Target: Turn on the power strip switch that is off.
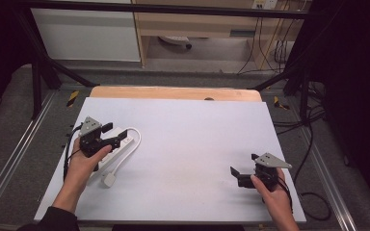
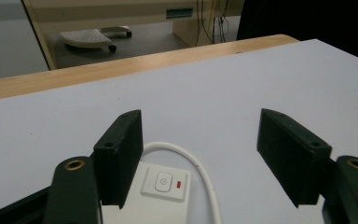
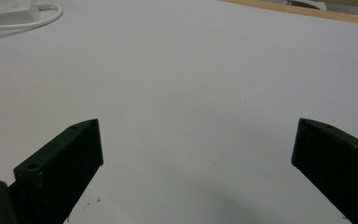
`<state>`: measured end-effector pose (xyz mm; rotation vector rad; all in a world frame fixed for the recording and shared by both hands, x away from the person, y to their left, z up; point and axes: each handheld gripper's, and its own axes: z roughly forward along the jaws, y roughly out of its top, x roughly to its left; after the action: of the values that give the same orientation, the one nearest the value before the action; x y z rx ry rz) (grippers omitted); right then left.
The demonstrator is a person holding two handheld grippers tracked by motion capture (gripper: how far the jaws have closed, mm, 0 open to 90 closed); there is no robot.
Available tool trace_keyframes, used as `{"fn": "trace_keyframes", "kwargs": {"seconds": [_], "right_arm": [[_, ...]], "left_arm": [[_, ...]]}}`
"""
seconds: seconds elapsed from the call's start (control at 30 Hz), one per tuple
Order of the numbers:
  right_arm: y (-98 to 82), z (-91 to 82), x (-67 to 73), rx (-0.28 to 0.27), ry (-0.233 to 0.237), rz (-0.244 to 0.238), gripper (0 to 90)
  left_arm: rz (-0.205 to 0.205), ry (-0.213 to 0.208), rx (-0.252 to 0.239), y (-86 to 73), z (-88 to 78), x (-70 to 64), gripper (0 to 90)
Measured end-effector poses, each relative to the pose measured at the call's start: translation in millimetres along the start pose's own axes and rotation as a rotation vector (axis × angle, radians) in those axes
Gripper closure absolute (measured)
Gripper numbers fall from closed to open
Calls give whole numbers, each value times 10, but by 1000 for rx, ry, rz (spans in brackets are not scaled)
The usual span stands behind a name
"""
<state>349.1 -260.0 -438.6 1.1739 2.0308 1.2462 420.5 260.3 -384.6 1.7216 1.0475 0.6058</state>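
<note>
High view: left gripper, jaws spread, hovers over a white power strip; right gripper also spread.

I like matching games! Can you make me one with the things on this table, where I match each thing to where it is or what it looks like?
Things:
1. power strip
2. left gripper
3. right gripper
4. wooden table edge

Descriptions:
A. over bare white surface, jaws open
B. tan strip at the far side
C. white, with a looping cord
D. jaws open just above the power strip's switch end

Pairs: 1-C, 2-D, 3-A, 4-B
</note>
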Motion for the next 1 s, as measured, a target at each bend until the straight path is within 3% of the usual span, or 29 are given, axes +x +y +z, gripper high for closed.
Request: {"fn": "trace_keyframes", "kwargs": {"seconds": [0.43, 0.6, 0.8, 1.0], "right_arm": [[-5, 7, -5, 9, 4, -5, 25], [-8, 13, -5, 11, 4, -9, 26], [-8, 12, -7, 16, 6, -5, 27], [-9, 11, -12, 16, 7, -3, 28]], "left_arm": [[34, 8, 64, -61, 156, 38, 434], [52, 33, 102, -91, 164, 59, 467], [34, 33, 127, -112, 176, 83, 561], [68, 30, 133, -109, 163, 71, 626]]}}
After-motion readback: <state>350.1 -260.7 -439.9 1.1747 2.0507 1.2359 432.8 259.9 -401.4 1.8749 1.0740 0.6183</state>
